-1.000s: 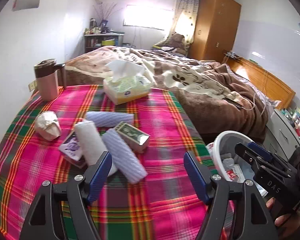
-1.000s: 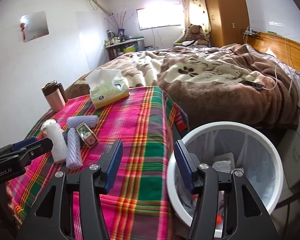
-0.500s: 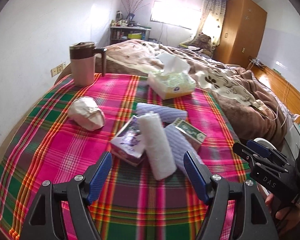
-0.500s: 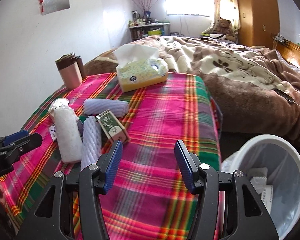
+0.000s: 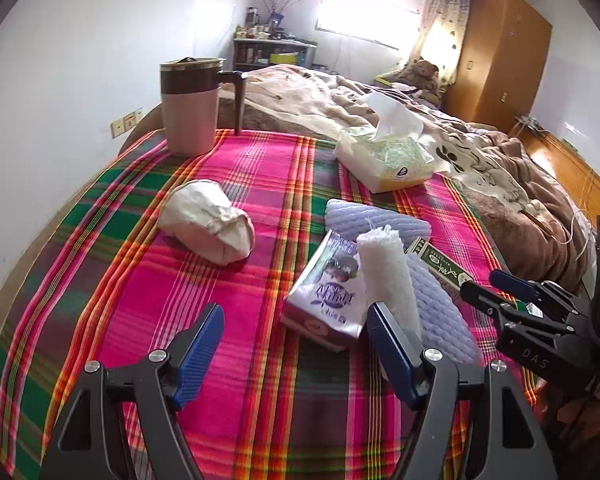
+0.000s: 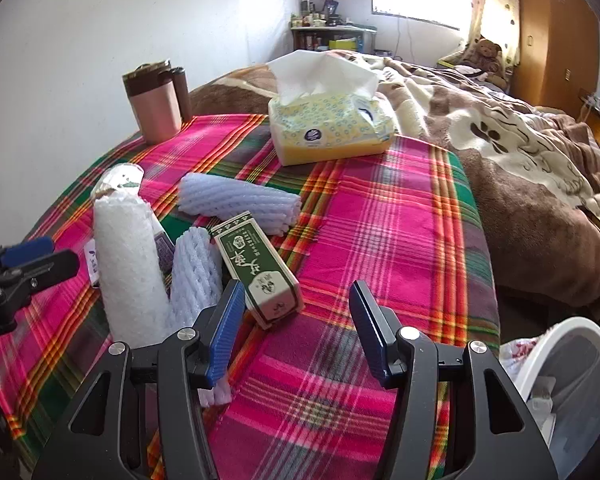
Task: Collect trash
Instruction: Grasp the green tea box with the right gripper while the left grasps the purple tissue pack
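Plaid tablecloth [image 6: 380, 208]: carries foam sleeves, green carton [image 6: 258, 268].
Left gripper [image 5: 296, 344]: jaws apart, empty.
Right gripper [image 6: 296, 324]: jaws apart, empty.

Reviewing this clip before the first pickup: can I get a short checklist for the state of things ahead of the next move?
1. Left gripper open and empty: ok.
2. Right gripper open and empty: ok.
3. Trash within view on the plaid cloth: green box, white foam roll, crumpled paper bag: ok.
4. Green box free to lift: it lies on top, leaning by a purple foam sleeve: ok.
5. Bin reachable: its rim shows beside the table at lower right: ok.
6. Room left in the bin: only a part of its inside shows: cannot tell.
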The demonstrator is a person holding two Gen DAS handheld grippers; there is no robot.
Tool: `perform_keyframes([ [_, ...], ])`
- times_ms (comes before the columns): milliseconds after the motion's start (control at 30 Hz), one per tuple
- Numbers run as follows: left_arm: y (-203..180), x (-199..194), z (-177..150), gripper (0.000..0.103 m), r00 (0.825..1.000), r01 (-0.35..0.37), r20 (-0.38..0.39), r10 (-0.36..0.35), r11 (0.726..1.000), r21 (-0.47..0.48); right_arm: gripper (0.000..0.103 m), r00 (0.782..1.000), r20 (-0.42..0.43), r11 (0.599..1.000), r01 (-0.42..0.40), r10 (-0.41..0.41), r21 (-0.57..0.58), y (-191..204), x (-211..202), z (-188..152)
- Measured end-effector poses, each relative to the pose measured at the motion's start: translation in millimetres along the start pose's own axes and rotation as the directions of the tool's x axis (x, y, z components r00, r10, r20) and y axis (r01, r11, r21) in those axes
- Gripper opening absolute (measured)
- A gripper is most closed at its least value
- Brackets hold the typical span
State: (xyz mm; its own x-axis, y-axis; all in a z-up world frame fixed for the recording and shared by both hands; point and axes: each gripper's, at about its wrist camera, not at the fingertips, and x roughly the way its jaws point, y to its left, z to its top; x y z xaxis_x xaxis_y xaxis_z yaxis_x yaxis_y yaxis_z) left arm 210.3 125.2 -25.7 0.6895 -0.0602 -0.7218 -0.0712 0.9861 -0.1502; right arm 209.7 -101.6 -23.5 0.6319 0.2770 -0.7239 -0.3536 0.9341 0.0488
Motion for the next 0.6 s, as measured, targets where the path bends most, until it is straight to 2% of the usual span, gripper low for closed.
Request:
perform_keyframes([
  [200,-2,21,7,0.074,0.998,0.005,-0.059,-0.003,0.999,0.038,0.056,0.999,-0.034,0.998,-0.034,0.032,-0.045,10,15,6],
  [333,-2,30,10,0.074,0.997,0.026,-0.072,-0.023,0.999,0.046,0.056,0.998,-0.038,0.996,-0.043,0.040,-0.077,15,20,11],
  [600,-9,41,21,0.075,0.996,0.045,-0.086,-0.038,0.996,0.074,0.056,0.998,-0.056,0.998,-0.044,0.042,-0.042,8,29,15],
])
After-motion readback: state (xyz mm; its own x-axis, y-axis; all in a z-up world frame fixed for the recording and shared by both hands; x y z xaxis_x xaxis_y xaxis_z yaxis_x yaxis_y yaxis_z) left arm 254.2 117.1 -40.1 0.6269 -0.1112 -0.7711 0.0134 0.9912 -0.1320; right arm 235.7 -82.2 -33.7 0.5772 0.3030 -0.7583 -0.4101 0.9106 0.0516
